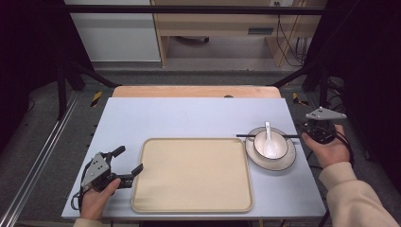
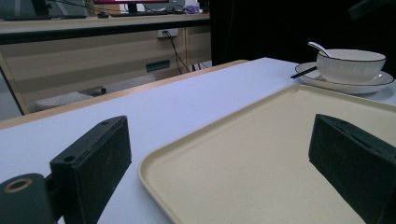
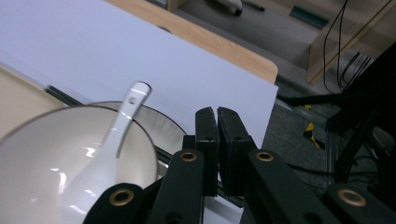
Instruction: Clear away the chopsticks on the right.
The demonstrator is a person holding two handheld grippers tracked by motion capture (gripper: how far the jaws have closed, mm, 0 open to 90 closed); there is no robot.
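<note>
Glossy white glazed ceramic bowl (image 1: 271, 144), dark-rimmed, with matching glossy white ceramic spoon (image 3: 112, 144) and plate (image 1: 286, 162). Matt beige plastic tray (image 1: 192, 174), finely speckled. Smooth matt pale-blue tabletop (image 1: 189, 116), bare wood edge behind. Matt black rubbery pads (image 2: 100, 161) on gripper jaws.

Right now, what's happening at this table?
A person holds a gripper in each hand. The left gripper rests open at the left edge of the beige tray. The right gripper is shut with nothing between its jaws, beside the bowl with a white spoon on a plate; black chopsticks lie across the plate.
</note>
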